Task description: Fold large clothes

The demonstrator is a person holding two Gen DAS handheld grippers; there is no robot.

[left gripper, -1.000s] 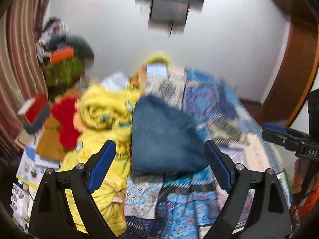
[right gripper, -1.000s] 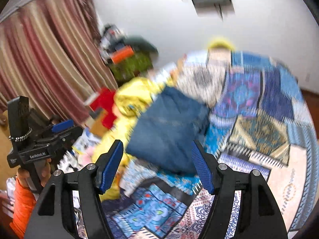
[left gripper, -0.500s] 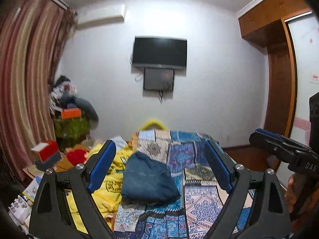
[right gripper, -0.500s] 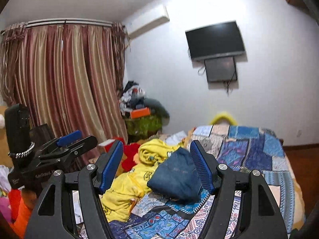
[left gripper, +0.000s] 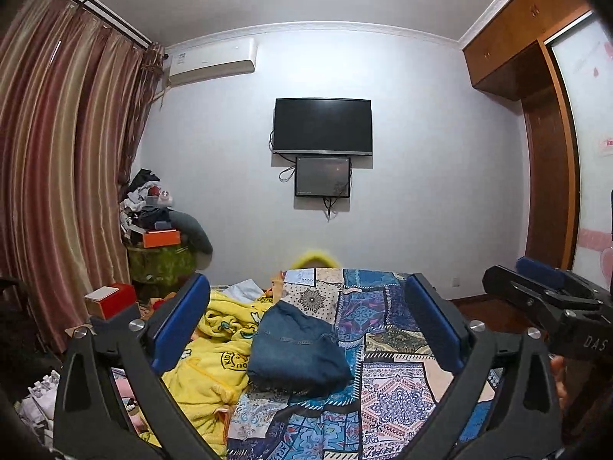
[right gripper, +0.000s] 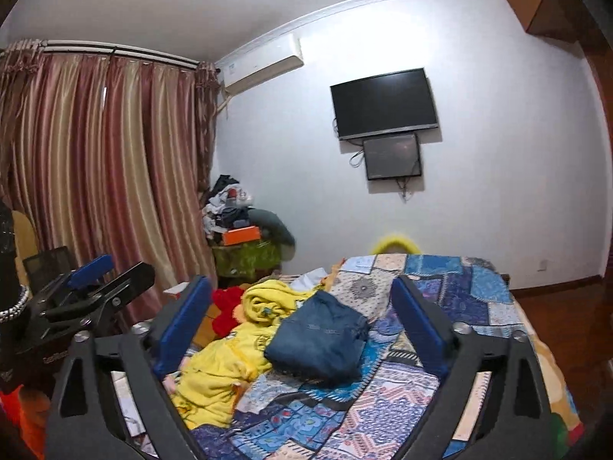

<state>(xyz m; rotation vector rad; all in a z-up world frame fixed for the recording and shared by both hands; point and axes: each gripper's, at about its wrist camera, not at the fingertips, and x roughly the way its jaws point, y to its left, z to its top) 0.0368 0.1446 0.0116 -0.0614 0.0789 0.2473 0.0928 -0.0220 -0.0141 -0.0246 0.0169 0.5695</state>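
White walls close off the far end of the bedroom, with a dark television [left gripper: 322, 125] mounted high and a smaller screen [left gripper: 322, 176] just under it. Striped curtains [left gripper: 57, 176] hang along the left side, and an air conditioner [left gripper: 212, 62] sits up near the ceiling.

Before me lies the bed, covered by a patchwork quilt [left gripper: 387, 387] in blues and creams. My left gripper [left gripper: 306, 331] is held level above the near end of the bed with its blue-padded fingers spread wide and nothing between them. My right gripper [right gripper: 302, 329] is the same — wide apart, empty, raised off the quilt. Each one shows at the edge of the other's view.

On the quilt, towards its left edge and about midway along the bed, rests the folded blue denim garment [left gripper: 297, 349], a compact bundle lying flat. Touching its left side is a crumpled yellow fleece garment [left gripper: 214, 360] that spills along the bed's left edge. Something red and plush [right gripper: 226, 310] lies beside the yellow heap, off the left edge.

In the far left corner of the room a green-covered stand [left gripper: 161, 264] carries an orange box [left gripper: 161, 237] and a heap of clothes — all well apart from my grippers.
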